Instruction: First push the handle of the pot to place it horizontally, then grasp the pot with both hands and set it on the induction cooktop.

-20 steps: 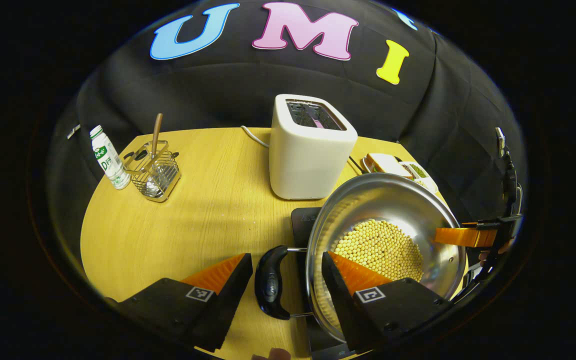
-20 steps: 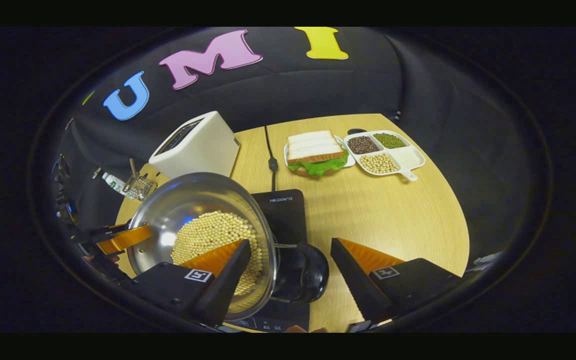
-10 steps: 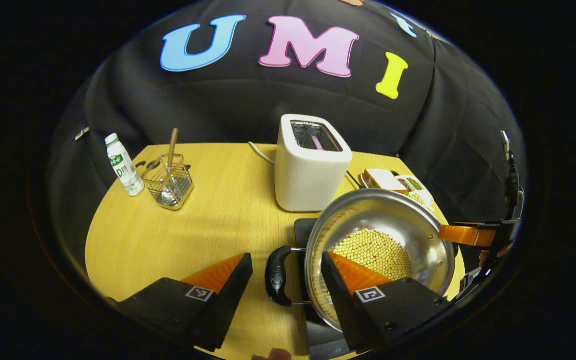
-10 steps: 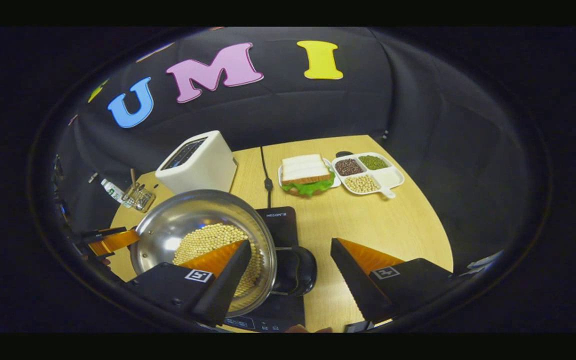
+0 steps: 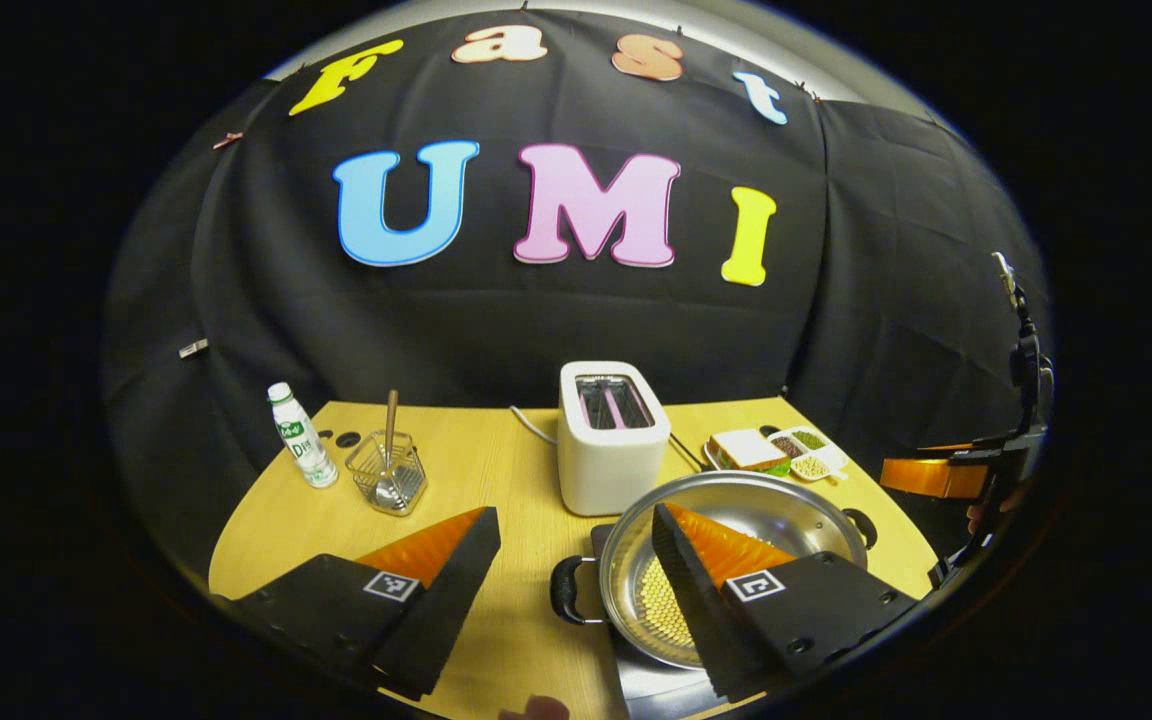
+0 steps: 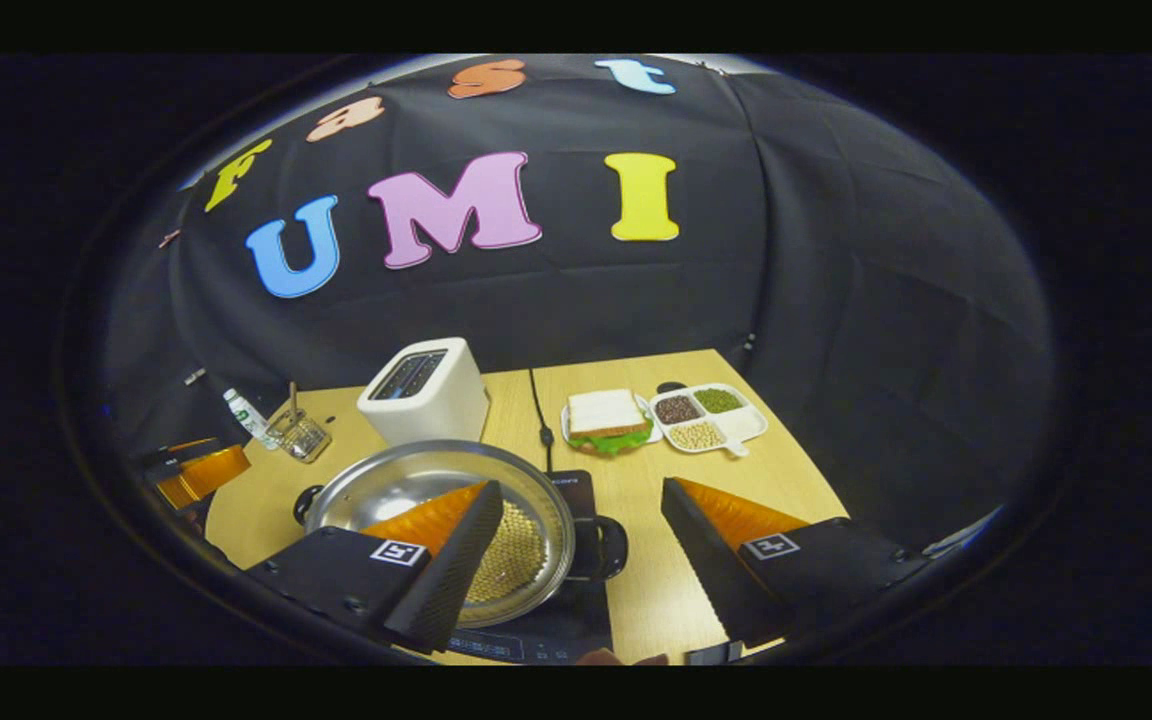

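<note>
I am holding my left hand-held gripper (image 5: pixel 576 560) wide apart above the table (image 5: pixel 476 470), and my right hand-held gripper (image 6: pixel 581 535) is gaping just as wide, neither gripping anything. The pot (image 6: pixel 436 478) of beans is sitting on the cooktop (image 6: pixel 576 615) at the near edge, in front of the toaster (image 5: pixel 608 440), its side handles (image 5: pixel 566 590) lying level to left and right. Judging the placing as done, I am aiming to draw both hands straight up and away, fingers clear of rim and handles, so nothing nudges the pot off the cooktop.
</note>
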`<state>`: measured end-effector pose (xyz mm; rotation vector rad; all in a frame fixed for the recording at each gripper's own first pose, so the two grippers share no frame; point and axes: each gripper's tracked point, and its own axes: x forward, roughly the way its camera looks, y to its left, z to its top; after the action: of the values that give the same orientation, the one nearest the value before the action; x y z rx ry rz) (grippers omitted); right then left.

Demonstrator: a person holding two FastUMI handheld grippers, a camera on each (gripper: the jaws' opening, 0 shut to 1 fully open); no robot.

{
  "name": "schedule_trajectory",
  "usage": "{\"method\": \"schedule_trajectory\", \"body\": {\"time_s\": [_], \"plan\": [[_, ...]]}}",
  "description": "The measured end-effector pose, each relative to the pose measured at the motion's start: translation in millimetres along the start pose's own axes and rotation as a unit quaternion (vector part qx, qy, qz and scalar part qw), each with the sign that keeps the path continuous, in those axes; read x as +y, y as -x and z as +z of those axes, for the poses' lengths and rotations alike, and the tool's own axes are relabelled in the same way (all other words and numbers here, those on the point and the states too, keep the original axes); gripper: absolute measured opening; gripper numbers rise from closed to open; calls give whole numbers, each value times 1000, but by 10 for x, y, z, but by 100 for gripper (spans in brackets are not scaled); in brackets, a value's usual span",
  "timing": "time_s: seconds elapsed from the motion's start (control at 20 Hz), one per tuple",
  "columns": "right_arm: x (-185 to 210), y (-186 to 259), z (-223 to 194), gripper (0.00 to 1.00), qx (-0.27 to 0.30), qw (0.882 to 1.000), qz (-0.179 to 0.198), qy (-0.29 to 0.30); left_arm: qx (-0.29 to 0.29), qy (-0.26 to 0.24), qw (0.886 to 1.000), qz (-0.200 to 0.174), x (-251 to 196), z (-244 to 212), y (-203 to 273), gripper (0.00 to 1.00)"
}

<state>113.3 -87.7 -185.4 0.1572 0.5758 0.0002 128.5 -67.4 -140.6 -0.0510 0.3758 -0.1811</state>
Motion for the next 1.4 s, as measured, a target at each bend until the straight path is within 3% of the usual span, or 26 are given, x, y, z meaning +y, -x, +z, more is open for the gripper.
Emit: {"method": "schedule_trajectory", "body": {"time_s": [0.4,0.65,0.95,1.4], "plan": [[299,598,652,98,-112,993,1,22,-97,4,995,-10,-51,664,580,95],[571,937,899,98,-165,986,7,30,-142,-19,990,13,38,890,907,95],[839,1347,1056,98,-217,975,13,40,-163,-17,986,32,153,955,1201,95],[928,1679,1091,98,-241,970,9,23,-174,-15,984,40,229,938,1525,95]]}}
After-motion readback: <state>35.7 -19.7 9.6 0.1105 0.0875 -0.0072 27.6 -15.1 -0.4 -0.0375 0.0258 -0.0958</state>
